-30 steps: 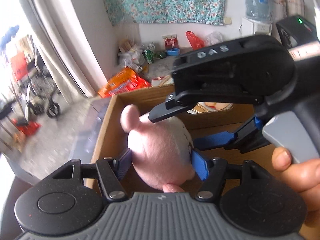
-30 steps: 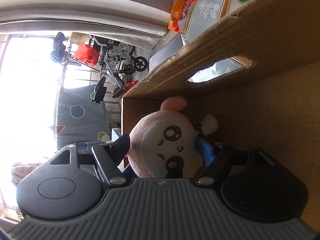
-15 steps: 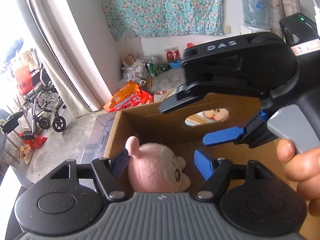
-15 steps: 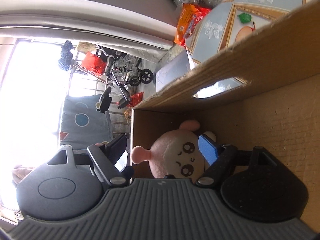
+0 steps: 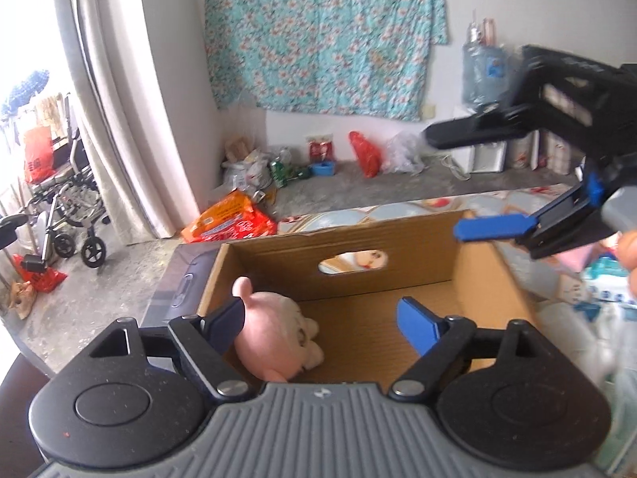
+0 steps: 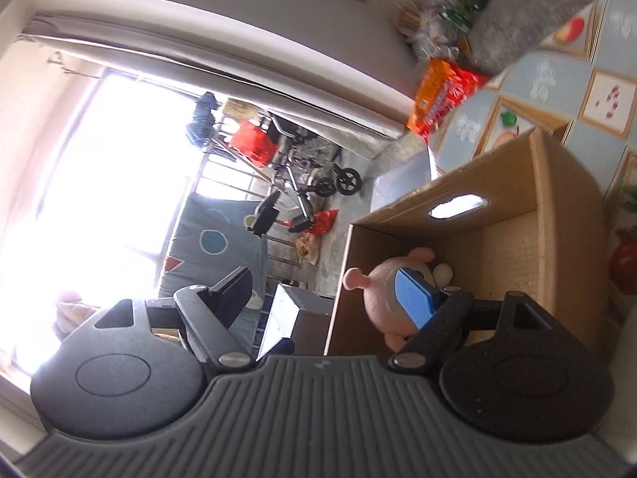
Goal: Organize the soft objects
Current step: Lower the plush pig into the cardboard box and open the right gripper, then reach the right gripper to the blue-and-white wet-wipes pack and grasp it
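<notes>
A pink plush toy (image 5: 274,334) lies loose in the near left corner of the open cardboard box (image 5: 418,263). My left gripper (image 5: 322,324) hovers above the box's near edge, jaws opening, pads clear of the toy. In the left wrist view my right gripper (image 5: 444,185) hangs open over the box's right side, a person's hand (image 5: 629,255) on its grip. From the right wrist view, that gripper (image 6: 324,296) is empty and wide. There the toy (image 6: 380,290) shows behind its blue finger (image 6: 414,298), down inside the box (image 6: 565,215).
The box stands on a patterned tablecloth (image 5: 418,207). Soft packets in pink and teal (image 5: 601,275) lie to its right. A grey case (image 5: 179,283) sits against its left side. On the floor are an orange bag (image 5: 231,223) and a wheelchair (image 5: 67,215).
Both grippers let go of the plush toy, opened, and pulled back and up out of the box. The toy dropped to the box floor; the right gripper swung off to the right.
</notes>
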A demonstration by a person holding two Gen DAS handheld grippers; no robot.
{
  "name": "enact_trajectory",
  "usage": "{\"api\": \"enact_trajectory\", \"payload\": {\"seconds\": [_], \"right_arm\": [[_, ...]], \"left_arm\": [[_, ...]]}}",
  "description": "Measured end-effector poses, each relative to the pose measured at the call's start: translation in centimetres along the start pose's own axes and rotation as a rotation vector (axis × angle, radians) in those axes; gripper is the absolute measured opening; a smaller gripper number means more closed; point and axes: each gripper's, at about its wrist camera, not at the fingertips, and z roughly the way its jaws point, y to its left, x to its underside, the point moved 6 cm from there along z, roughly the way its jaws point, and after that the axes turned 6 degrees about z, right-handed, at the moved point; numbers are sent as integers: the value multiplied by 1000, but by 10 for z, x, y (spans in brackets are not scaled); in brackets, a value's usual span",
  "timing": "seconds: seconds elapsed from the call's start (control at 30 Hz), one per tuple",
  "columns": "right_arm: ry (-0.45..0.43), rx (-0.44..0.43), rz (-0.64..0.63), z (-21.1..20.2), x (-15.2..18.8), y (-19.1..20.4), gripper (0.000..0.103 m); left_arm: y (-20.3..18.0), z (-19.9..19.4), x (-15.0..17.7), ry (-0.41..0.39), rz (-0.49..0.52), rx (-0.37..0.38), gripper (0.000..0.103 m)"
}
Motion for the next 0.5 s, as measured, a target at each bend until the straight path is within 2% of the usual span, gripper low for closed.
{"api": "enact_trajectory", "payload": {"seconds": [0.2,0.3,0.5], "right_arm": [[-42,-7,-106,-101,19,9,81],[-78,0,-155,-156,35,8,83],[-204,84,-202,-267,73,-21,84]], "left_arm": [[-25,-47,10,-51,-7,96,86],[-41,-72,15,-100,-4,144,91],[-87,-112,34,-165,0,269,92]]}}
